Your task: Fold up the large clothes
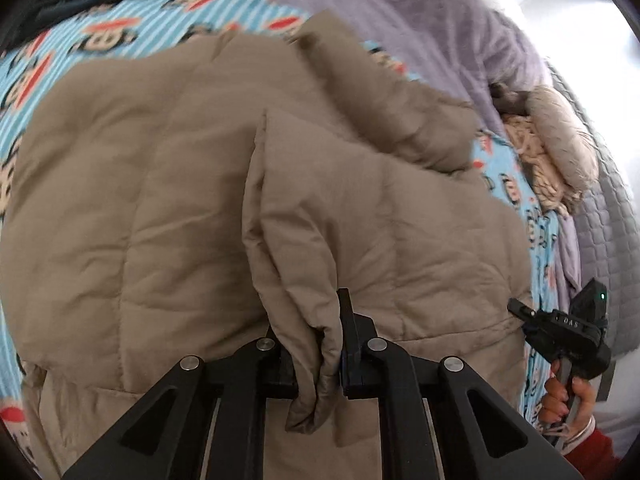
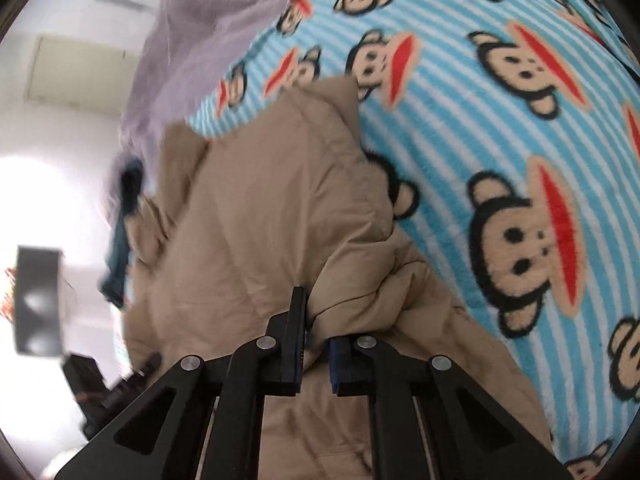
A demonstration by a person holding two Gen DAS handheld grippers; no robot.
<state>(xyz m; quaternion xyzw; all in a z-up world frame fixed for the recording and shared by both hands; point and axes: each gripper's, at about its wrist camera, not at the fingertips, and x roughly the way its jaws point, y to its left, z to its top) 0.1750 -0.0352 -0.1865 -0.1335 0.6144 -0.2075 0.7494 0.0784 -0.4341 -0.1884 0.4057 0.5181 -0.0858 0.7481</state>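
At nine o'clock in the left wrist view the tan padded coat [image 1: 132, 184] lies spread over the monkey-print blanket [image 1: 132, 20] on the bed, its quilted body mostly flat and open. Toward the centre, one panel is turned over onto the body, its edge standing up as a ridge. At six o'clock the left gripper [image 1: 320, 356] has its fingers pinched narrow on a bunched fold of that edge. At four o'clock the right gripper [image 1: 560, 328], held in a hand [image 1: 568, 396], sits against the coat's hem. In the right wrist view the coat [image 2: 256, 208] fills the lower centre; at six o'clock the right gripper [image 2: 312, 354] has its fingers closed narrow on a gathered fold. I judge the fold to be at an early stage: both edges are gripped, one flap is partly brought in, and the sleeve near one o'clock and the halving of the body are still undone.
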